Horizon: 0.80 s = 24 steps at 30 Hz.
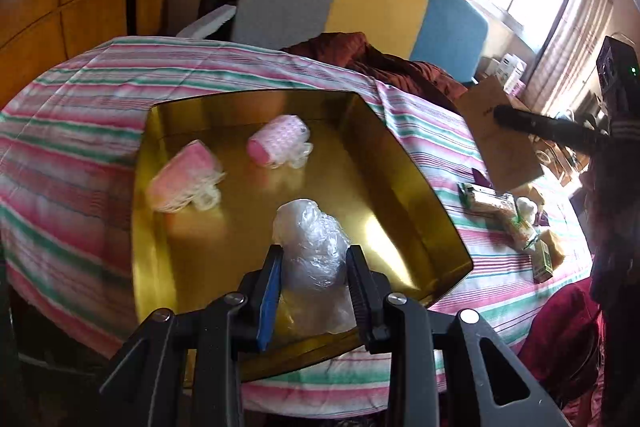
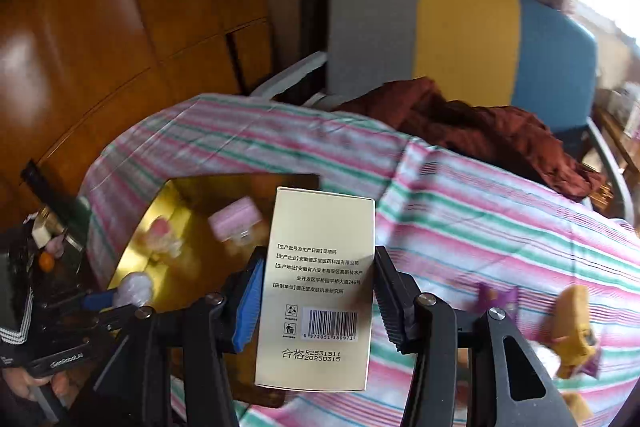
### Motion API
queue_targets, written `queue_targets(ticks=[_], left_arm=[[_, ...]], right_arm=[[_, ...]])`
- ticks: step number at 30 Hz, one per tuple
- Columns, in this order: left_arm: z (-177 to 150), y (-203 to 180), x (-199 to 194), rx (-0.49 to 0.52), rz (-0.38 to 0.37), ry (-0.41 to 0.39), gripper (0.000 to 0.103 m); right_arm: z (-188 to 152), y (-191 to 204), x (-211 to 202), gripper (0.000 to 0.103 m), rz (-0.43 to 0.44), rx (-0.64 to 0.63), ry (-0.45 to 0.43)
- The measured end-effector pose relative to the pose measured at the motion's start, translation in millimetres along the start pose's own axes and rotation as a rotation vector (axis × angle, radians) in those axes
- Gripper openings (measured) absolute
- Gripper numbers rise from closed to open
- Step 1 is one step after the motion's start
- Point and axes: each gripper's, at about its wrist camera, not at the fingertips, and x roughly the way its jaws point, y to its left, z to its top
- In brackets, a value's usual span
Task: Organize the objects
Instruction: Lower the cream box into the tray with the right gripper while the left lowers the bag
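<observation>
Gold tray [image 1: 404, 187]: glossy, mirror-like metal, angular with raised walls, set on a pink, green and white striped cloth [image 1: 80, 99] spread over the table.

Within the tray, toward its far wall, two pink rolls in clear wrap are seen lying on their sides: one [image 1: 276, 143] near the middle, one [image 1: 184, 179] by the left wall.

Left gripper [image 1: 314, 255]: reached in over the tray's near edge, level with the floor of it. A crumpled, translucent plastic bag [image 1: 312, 247] is clamped between the fingers.

Right gripper [image 2: 318, 259]: held above the tray's right edge. A cream cardboard box [image 2: 320, 267], rectangular, matte, printed with text and a barcode, is gripped upright between the fingers.

Small packets [image 1: 516, 219] are scattered at the cloth's right edge.
</observation>
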Motion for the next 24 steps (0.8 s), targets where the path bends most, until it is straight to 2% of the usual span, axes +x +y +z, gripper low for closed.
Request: queue_targets(ticks=[5, 12, 24], left_arm=[[-10, 12, -7, -0.017, 0.058, -0.023, 0.031], [-18, 22, -7, -0.014, 0.125, -0.033, 0.032], [-31, 33, -2, -0.019, 0.174, -0.012, 0.033]], right_arm=[[-14, 35, 19, 0.051, 0.054, -0.022, 0.04], [-18, 66, 41, 0.051, 0.023, -0.079, 0.073], [-7, 61, 73, 0.051, -0.033, -0.076, 0.135]])
